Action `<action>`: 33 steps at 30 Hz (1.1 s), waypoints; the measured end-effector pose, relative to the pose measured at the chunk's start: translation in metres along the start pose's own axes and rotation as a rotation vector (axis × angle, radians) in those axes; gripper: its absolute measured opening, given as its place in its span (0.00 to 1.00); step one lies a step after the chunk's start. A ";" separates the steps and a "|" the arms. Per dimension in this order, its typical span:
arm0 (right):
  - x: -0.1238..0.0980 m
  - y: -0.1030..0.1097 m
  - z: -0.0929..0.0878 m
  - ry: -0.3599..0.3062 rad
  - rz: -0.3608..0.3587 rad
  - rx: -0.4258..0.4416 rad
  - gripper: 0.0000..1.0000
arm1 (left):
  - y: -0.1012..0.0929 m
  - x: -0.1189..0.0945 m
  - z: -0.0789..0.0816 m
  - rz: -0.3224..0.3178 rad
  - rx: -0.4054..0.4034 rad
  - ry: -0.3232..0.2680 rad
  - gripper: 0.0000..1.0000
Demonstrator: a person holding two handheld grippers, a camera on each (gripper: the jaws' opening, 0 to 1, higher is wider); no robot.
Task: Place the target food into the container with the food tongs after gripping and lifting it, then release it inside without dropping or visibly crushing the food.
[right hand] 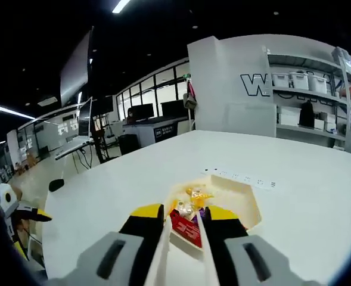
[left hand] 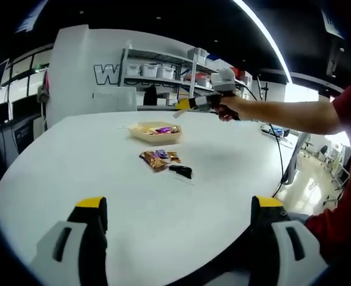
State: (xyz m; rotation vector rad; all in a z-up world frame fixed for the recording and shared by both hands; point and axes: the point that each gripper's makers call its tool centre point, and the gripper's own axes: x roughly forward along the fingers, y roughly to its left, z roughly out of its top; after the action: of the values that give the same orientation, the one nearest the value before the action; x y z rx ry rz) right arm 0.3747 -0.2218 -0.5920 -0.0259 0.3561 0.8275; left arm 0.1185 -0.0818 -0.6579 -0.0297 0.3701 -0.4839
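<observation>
The right hand-held gripper point(right hand: 181, 229), clamped on the tongs point(right hand: 184, 250), hovered over the container point(right hand: 247, 205); release seemed next. The left hand-held gripper point(left hand: 178, 217) gaped empty at 6 o'clock.

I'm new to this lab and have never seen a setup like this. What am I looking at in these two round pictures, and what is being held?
No robot arm here: a person holds a hand-held gripper in each hand, and a fisheye camera rides on each one, looking forward along its two jaws.

The left gripper view looks across a white table. Its own left hand-held gripper has its yellow-tipped jaws wide apart, holding nothing. On the table lie a beige container with wrapped sweets inside, a small pile of wrapped sweets in front of it, and a small black object. The person's arm reaches in from the right with the other gripper.

The right gripper view looks down from above the container. The right hand-held gripper is closed around white food tongs, whose tips point at the sweets in the tray.
</observation>
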 end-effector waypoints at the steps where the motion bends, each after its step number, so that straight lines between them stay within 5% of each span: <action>1: 0.000 0.003 -0.001 0.001 0.007 -0.002 0.22 | 0.000 0.000 0.000 -0.001 -0.001 0.001 0.99; 22: 0.003 0.064 -0.068 0.128 0.201 -0.011 0.22 | -0.008 0.010 -0.003 -0.028 0.004 0.014 0.99; 33: 0.006 0.087 -0.087 0.155 0.253 -0.042 0.23 | -0.010 0.011 -0.006 -0.032 -0.002 0.020 0.99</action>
State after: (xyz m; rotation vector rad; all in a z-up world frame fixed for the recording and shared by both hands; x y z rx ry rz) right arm 0.2899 -0.1722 -0.6657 -0.0861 0.4951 1.0872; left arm 0.1208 -0.0951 -0.6660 -0.0326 0.3905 -0.5161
